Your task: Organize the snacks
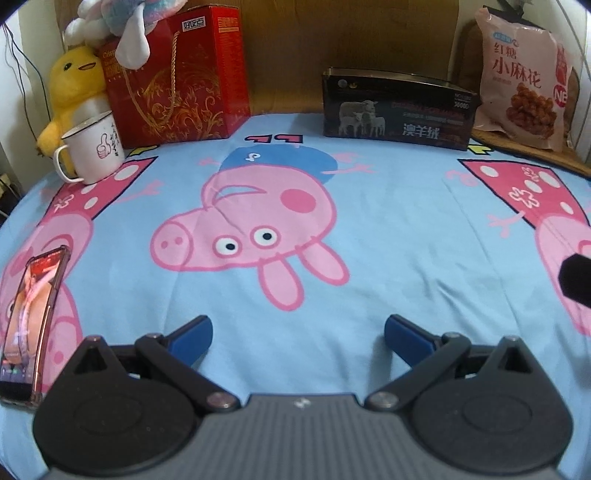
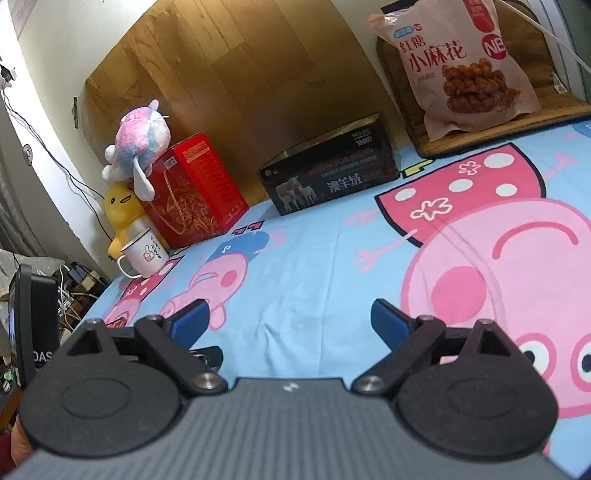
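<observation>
A pink snack bag [image 1: 524, 74] printed with fried twists leans upright at the far right on a brown mat; the right wrist view shows the same snack bag [image 2: 461, 62] at top right. A black open-topped box [image 1: 397, 109] with sheep pictures stands at the back centre, and it appears as the black box [image 2: 328, 173] in the right wrist view. A red gift box [image 1: 181, 77] stands at the back left. My left gripper [image 1: 298, 336] is open and empty over the blue cartoon-pig sheet. My right gripper [image 2: 290, 319] is open and empty too, low over the sheet.
A white enamel mug [image 1: 94, 149] and a yellow plush duck [image 1: 74, 92] sit at the far left, with a pastel plush toy [image 1: 122, 22] on top of the red box. A phone [image 1: 29, 325] lies at the near left edge. A wooden headboard [image 2: 221, 81] backs everything.
</observation>
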The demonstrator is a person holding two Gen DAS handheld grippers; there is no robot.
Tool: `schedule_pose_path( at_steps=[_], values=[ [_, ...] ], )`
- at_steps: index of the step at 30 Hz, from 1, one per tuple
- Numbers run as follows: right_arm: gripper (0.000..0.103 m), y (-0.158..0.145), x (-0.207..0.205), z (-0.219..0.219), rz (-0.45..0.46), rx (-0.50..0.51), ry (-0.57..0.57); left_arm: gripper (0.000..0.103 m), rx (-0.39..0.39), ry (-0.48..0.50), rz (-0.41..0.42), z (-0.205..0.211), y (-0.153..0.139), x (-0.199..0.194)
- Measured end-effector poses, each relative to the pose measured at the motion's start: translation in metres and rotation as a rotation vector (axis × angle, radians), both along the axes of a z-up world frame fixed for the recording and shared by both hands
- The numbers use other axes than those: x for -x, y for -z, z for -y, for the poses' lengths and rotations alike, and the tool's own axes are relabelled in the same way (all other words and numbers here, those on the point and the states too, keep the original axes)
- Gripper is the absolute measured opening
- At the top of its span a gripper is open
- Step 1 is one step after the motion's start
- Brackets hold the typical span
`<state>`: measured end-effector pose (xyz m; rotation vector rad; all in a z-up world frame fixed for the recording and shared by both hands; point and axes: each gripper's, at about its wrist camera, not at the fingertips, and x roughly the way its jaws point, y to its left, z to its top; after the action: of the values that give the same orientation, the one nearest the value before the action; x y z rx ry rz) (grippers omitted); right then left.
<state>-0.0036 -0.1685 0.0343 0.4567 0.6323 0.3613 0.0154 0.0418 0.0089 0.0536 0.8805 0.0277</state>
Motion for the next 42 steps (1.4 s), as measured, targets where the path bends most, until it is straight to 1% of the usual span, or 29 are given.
schedule_pose_path(
  at_steps=[4,20,42],
  values=[
    [0.096,-0.0002,-0.001,-0.0016,-0.002,0.002,-0.009,0.103,0.015,0.01,0.004,-0.001,-0.0013,0.0013],
    [0.096,0.0007,-0.0026,-0.0037,-0.011,0.006,-0.028,0.103,0.009,0.014,-0.005,-0.0013,0.0009,-0.0001],
    [0.096,0.0046,-0.0024,0.0006,-0.025,-0.012,-0.02,0.103,-0.005,0.028,-0.007,0.0023,0.0034,-0.0014]
  ],
)
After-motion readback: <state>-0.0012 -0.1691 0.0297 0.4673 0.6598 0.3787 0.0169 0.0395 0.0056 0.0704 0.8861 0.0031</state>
